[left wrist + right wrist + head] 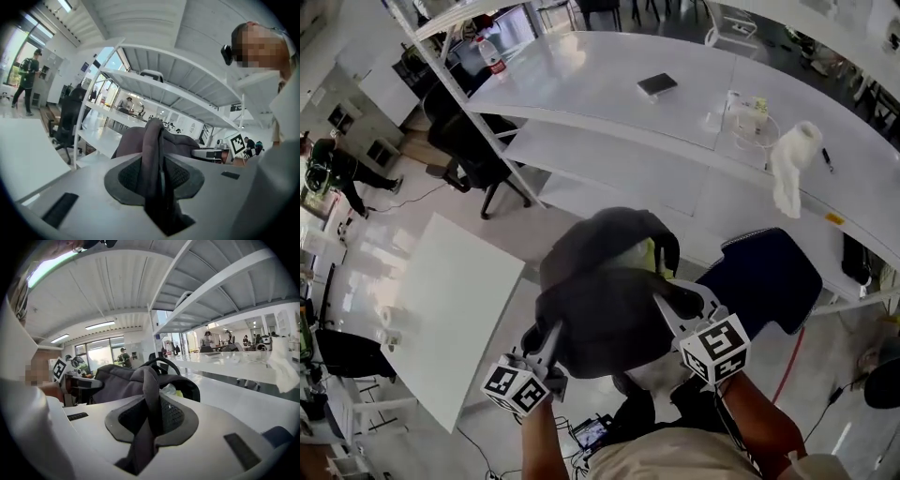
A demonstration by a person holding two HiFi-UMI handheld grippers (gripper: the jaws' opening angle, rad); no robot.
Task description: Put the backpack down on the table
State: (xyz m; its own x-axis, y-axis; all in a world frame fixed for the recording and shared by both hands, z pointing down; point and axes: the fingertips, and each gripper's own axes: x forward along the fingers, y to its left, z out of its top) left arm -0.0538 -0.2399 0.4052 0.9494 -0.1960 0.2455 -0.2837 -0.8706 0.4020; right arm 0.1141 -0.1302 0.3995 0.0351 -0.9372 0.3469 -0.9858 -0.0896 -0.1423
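I hold both grippers up in front of my chest, side by side and well apart, each pointing forward and a little below level. My left gripper [551, 339] has its jaws nearly together, pinched on a dark strap [154, 154] that stands up between the pads. My right gripper [667, 311] is in the same state, jaws narrow and clamped on the other strap [149, 399]. The left marker cube [517, 386] sits lower in the head view than the right marker cube [717, 349]. My left forearm [539, 441] and right forearm [759, 422] reach in from the bottom edge, angled slightly toward each other.
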